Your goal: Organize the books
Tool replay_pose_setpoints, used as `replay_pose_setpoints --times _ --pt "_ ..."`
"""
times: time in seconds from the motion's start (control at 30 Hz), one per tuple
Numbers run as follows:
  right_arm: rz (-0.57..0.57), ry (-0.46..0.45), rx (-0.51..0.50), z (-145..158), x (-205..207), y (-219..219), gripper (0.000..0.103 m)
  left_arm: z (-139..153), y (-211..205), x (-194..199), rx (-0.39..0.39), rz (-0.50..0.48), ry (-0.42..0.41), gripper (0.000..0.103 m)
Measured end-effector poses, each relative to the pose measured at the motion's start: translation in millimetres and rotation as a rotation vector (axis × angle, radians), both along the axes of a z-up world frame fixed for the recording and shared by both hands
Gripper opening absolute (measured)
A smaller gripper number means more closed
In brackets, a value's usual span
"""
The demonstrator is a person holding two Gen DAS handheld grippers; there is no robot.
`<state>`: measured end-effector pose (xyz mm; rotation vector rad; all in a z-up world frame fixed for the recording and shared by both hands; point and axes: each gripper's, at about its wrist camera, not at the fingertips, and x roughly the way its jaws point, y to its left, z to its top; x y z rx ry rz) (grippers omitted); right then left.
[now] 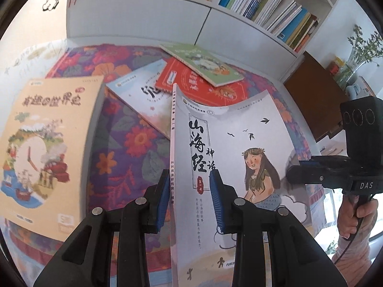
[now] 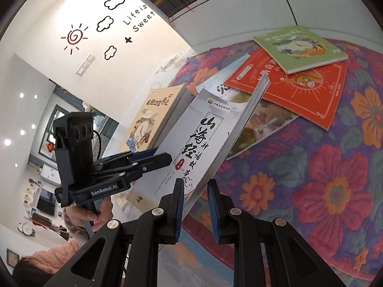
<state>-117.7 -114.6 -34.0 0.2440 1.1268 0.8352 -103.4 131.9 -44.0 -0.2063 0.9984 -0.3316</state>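
Note:
A grey-white book (image 1: 239,143) with a long-haired girl on its cover is lifted above the flowered cloth (image 1: 124,143), held from both sides. My left gripper (image 1: 189,198) is shut on it near the spine, its blue pads on either side. My right gripper (image 1: 293,169) clamps the book's opposite edge. In the right wrist view the same book (image 2: 201,138) tilts up, with its lower corner between the pads of my right gripper (image 2: 196,206), and my left gripper (image 2: 162,157) grips its far side.
A beige book (image 1: 43,143) lies at the left. A pale blue book (image 1: 143,95), a red book (image 1: 191,81) and a green book (image 1: 203,62) overlap on the cloth behind. A white bookshelf (image 1: 263,4) packed with books runs along the back. A brown cabinet (image 1: 316,95) stands at the right.

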Motion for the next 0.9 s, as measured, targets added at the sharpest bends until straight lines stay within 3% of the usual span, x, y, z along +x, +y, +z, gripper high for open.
replay_pose_setpoints --times 0.43,0.9 --pt "0.016 -0.062 0.028 31.0 2.0 19.5 0.021 24.9 20.4 -0.2 0.021 0.011 -0.061 0.029" --pt "0.055 -0.086 0.040 42.1 19.0 62.5 0.021 49.1 66.2 9.2 0.023 0.062 -0.118 0.029"
